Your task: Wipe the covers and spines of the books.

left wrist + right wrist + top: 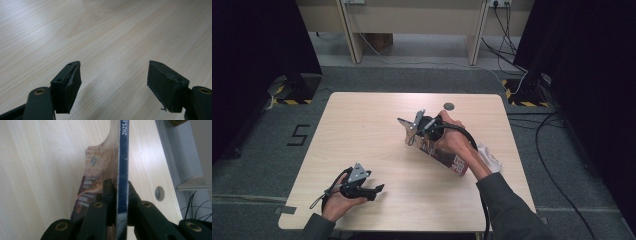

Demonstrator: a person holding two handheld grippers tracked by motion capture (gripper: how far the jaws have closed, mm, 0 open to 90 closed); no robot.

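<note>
Pale wooden table (362,130) under us, dark curtains beyond. Left gripper (374,191) low near our front edge, jaws spread wide over bare wood. Right gripper (119,187) pinches snack packet (447,152) flat at table middle-right; crumpled white wrapper (489,157) just beside.
</note>
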